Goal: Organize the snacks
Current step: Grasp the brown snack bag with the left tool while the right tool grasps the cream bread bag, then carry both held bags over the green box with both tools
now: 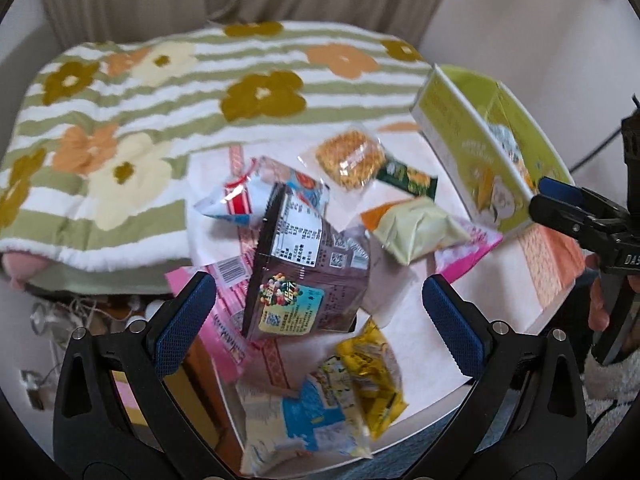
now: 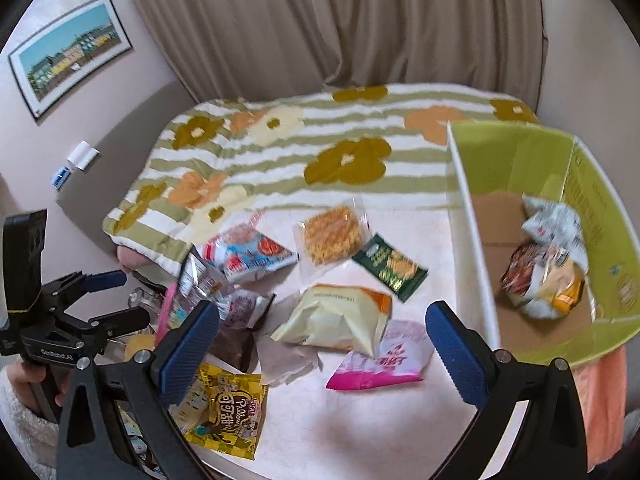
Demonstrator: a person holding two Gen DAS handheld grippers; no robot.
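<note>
Several snack packets lie on a white table (image 2: 360, 432). A brown-purple bag (image 1: 308, 276) lies between the fingers of my open left gripper (image 1: 316, 320). A pale green pouch (image 2: 340, 316), a pink packet (image 2: 384, 360), a dark green bar (image 2: 390, 266), a noodle packet (image 2: 332, 236), a red-blue bag (image 2: 248, 258) and a yellow packet (image 2: 224, 412) are spread out. My open right gripper (image 2: 320, 352) hovers over the pale green pouch (image 1: 416, 228) and pink packet. A green cardboard box (image 2: 600, 216) at right holds two packets (image 2: 544, 280).
A striped floral blanket (image 2: 320, 152) covers the far half of the table. Curtains hang behind it. A picture (image 2: 68, 48) hangs on the left wall. The left gripper also shows in the right wrist view (image 2: 104, 296), beyond the table's left edge.
</note>
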